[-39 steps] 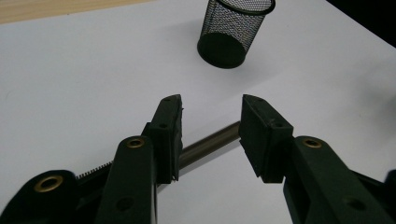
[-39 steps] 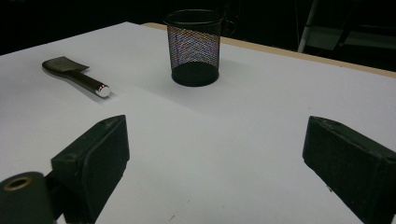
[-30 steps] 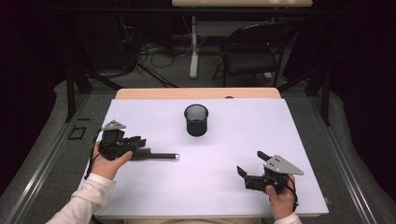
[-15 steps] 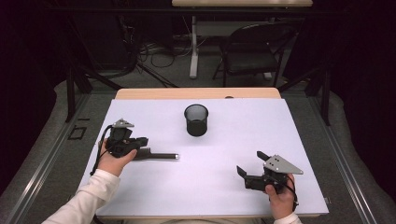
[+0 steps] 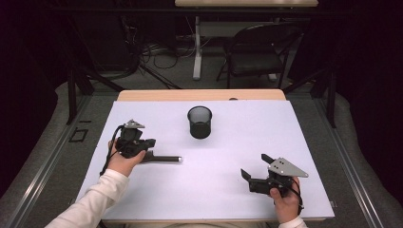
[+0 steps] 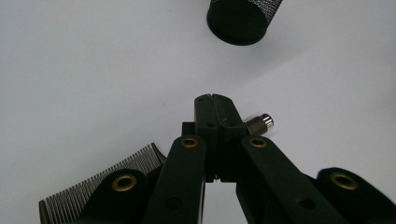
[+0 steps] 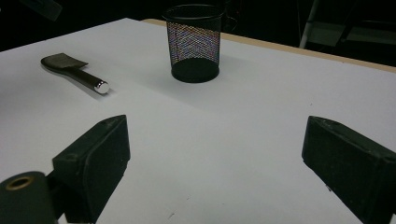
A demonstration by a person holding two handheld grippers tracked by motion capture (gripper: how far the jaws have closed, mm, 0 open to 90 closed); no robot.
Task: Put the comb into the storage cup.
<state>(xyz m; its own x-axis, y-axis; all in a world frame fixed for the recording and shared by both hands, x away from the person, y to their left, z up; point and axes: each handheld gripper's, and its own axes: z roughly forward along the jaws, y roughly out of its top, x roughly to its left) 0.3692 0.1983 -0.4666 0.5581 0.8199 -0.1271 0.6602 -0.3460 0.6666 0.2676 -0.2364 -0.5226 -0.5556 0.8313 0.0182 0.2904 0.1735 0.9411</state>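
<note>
The desk (image 5: 294, 142) has a white top, with a strip of bare wood along its far edge. A black mesh cup (image 5: 199, 121) stands upright on it, toward the far side and near the middle. A comb (image 5: 161, 159) lies flat on the left part, nearer the person, well apart from the cup; its handle ends in a silver cap that points toward the middle of the desk.
</note>
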